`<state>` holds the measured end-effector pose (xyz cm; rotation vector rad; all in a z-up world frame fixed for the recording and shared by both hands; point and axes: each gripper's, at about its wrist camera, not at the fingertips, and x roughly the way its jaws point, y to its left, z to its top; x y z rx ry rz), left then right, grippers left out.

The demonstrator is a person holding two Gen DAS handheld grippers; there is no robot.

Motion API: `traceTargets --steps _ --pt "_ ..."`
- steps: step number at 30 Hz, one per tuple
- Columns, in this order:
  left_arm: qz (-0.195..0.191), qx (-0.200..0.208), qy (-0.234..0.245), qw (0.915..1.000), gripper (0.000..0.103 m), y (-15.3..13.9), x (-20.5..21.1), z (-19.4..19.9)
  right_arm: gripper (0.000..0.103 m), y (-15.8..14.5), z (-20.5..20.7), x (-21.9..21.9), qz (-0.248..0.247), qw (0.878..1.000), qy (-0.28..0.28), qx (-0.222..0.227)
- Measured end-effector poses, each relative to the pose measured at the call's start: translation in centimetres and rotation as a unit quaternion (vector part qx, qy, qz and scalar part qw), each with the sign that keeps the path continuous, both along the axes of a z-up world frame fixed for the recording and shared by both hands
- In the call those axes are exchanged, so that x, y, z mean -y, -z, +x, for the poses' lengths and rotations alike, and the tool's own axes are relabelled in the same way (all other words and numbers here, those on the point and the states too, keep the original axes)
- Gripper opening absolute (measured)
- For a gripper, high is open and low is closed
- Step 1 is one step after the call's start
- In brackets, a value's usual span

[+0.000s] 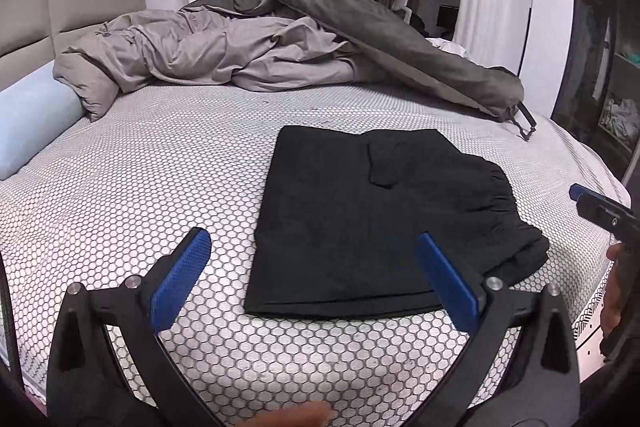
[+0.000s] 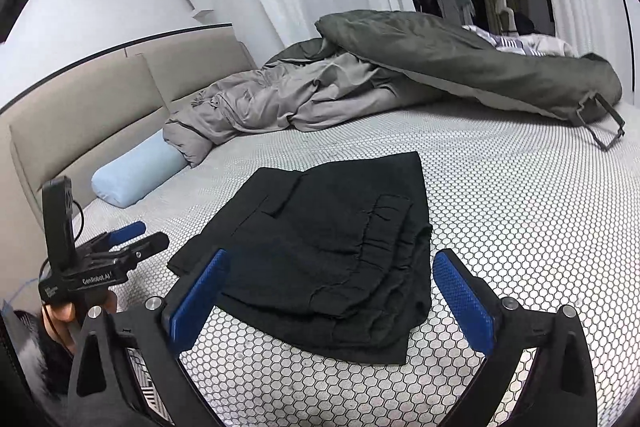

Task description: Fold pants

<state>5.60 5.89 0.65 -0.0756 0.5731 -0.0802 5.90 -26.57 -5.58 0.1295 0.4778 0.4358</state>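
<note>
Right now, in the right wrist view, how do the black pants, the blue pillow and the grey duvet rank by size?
1. grey duvet
2. black pants, though nearness to the camera inflates them
3. blue pillow

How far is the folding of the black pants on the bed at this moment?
Done, it seems: the black fabric pants lie in a compact folded stack on the white honeycomb-patterned bed cover, gathered waistband on top. In hand: nothing; the left gripper and the right gripper are both open, clear of the cloth. Left: perhaps only smoothing the slightly uneven edges.
</note>
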Motion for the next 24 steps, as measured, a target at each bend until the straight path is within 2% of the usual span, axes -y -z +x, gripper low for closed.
traceTargets --steps 8,24 --pt "0.024 0.022 0.010 0.9994 0.102 -0.2 1.2 -0.3 0.103 0.6 -0.4 0.0 0.008 1.000 0.012 0.007" --pt "0.035 0.015 0.017 0.9991 0.102 0.1 0.7 0.3 0.103 0.1 -1.1 0.3 0.013 0.999 0.020 0.030"
